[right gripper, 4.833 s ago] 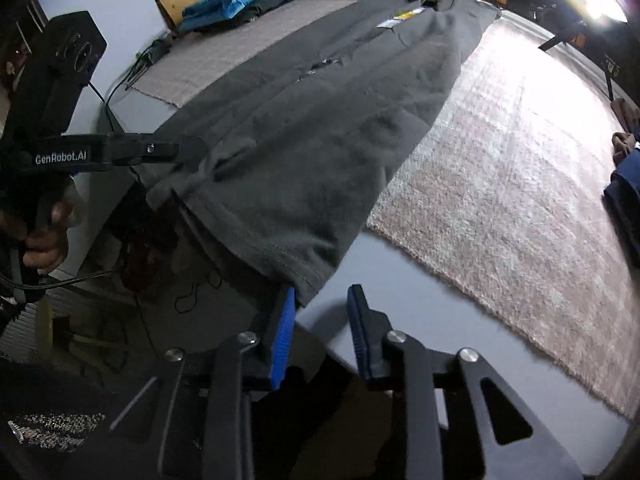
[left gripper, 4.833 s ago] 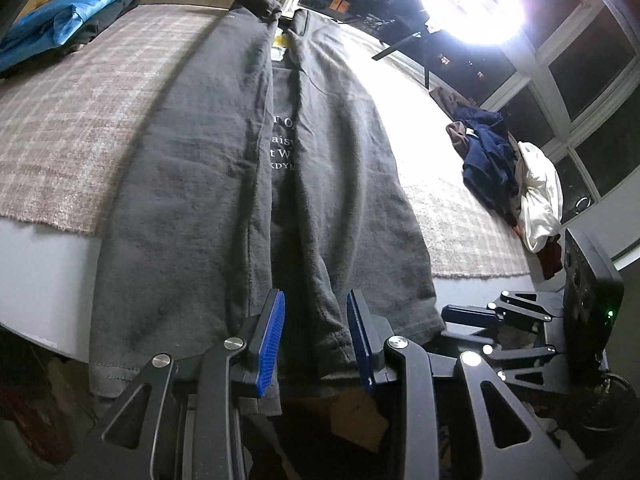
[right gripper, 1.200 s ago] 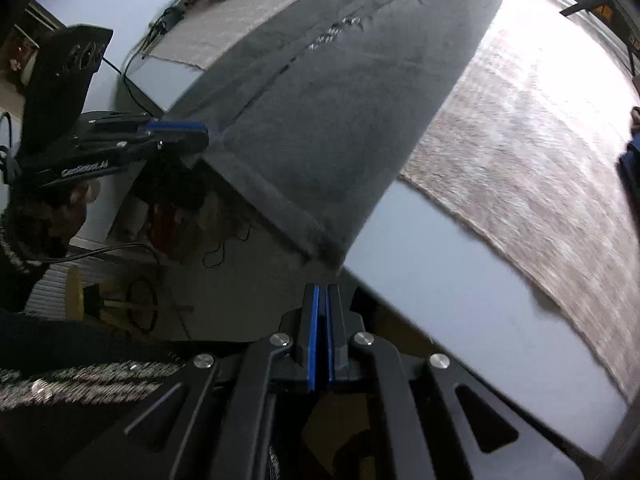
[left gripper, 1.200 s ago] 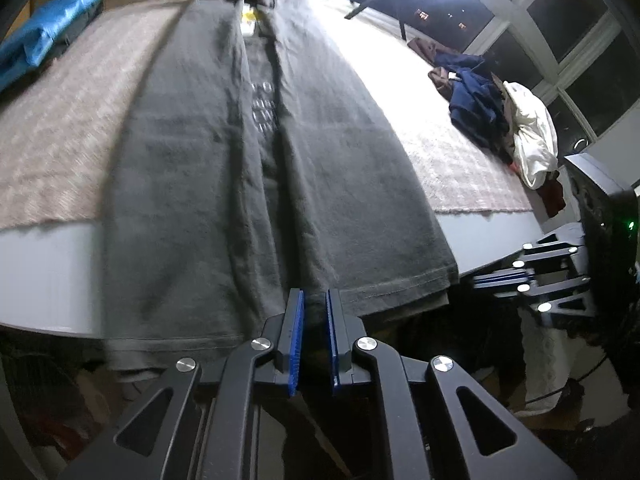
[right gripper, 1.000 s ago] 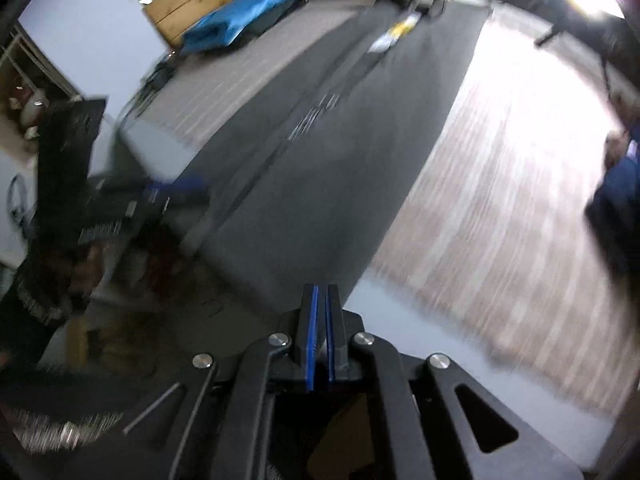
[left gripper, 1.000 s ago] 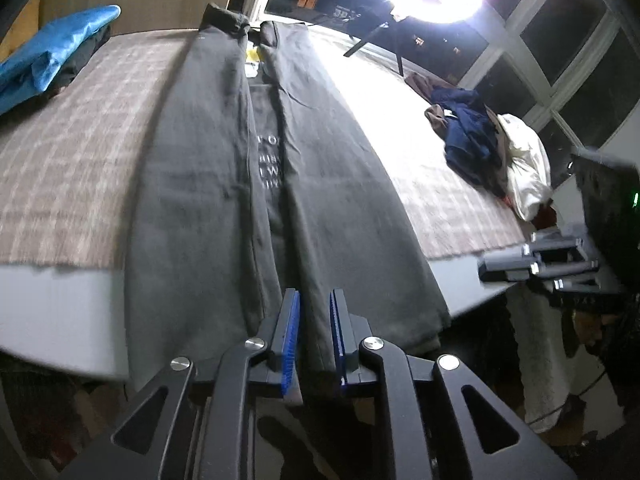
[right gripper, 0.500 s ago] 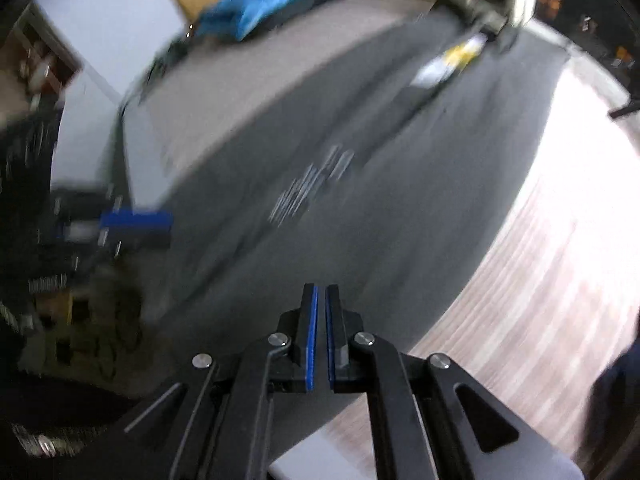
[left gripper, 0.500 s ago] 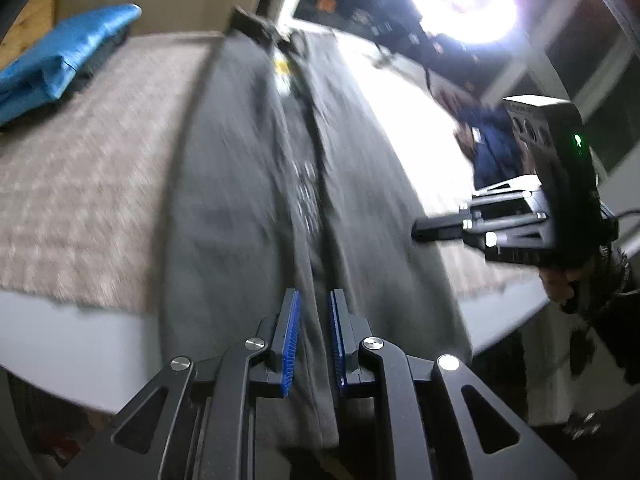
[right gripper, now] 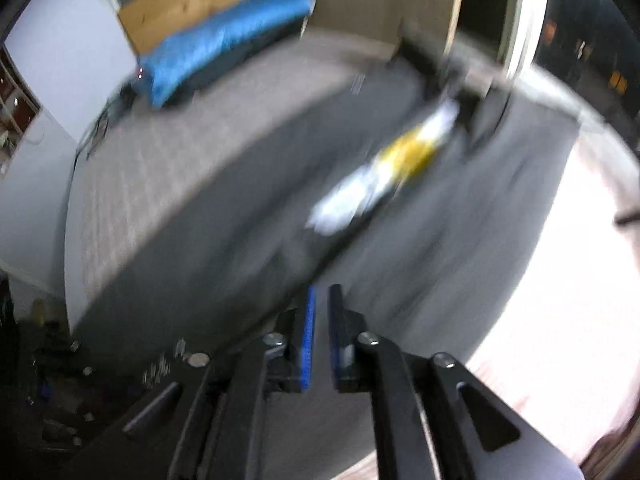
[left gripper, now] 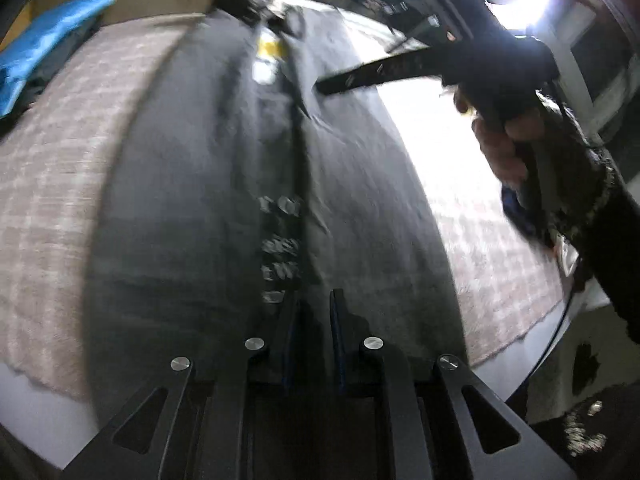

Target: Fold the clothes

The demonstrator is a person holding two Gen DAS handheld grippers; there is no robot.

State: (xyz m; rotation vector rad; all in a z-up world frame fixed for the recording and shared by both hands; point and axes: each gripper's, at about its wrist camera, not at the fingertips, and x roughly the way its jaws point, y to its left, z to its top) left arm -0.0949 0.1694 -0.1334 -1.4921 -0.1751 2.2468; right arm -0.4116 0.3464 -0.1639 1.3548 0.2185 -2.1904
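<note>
Your left gripper, jaws slightly apart and empty, hangs over the dark grey folded garment on the checked blanket. Your right gripper, jaws opening and empty, is above the garment's upper part.

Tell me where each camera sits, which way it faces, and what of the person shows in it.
Left wrist: on the left gripper, looking down its fingers along the dark grey garment; the right gripper and the hand holding it show at upper right.
Right wrist: on the right gripper, jaws opening with nothing between, facing the garment's yellow and white tag; no hand visible.
Shared: garment, tag, blue bundle, checked cover.
</note>
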